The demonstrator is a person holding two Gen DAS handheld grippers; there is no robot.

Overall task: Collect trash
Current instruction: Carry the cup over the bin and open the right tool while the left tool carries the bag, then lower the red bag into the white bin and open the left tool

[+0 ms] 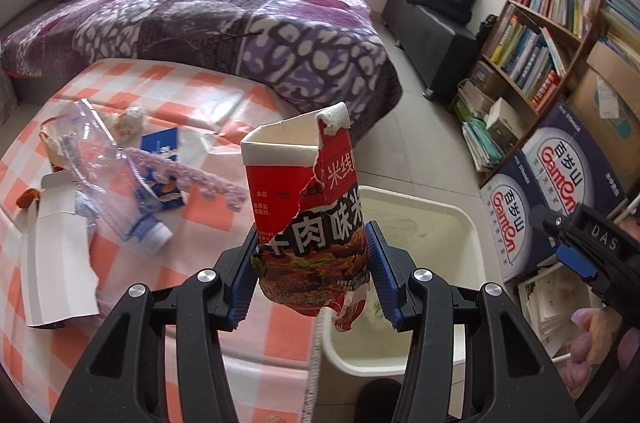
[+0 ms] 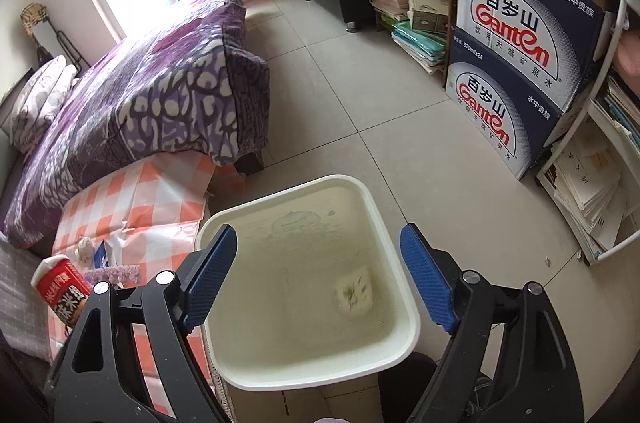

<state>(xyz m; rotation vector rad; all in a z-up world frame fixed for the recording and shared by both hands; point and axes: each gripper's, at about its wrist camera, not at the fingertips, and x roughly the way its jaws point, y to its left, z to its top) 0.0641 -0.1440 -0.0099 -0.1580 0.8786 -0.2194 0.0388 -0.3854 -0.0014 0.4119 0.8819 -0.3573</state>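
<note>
My left gripper (image 1: 312,271) is shut on a torn red and white noodle carton (image 1: 308,207), held upright over the edge of the checked table, beside the cream trash bin (image 1: 464,219). That carton (image 2: 60,287) also shows at the lower left of the right wrist view. My right gripper (image 2: 320,275) stands open above the bin (image 2: 400,287), nothing between its blue pads (image 2: 428,279). A pale wrapper (image 2: 354,293) lies at the bin's bottom. In the left wrist view the right gripper (image 1: 560,239) shows at the right edge.
On the orange checked tablecloth (image 1: 168,91) lie a clear plastic bag (image 1: 88,151), a white box (image 1: 56,263), a blue packet (image 1: 160,147), crumpled paper (image 1: 126,121) and a tube (image 1: 152,235). A purple bed (image 1: 224,15), bookshelf (image 1: 540,35) and stacked water cartons (image 2: 520,63) surround the tiled floor.
</note>
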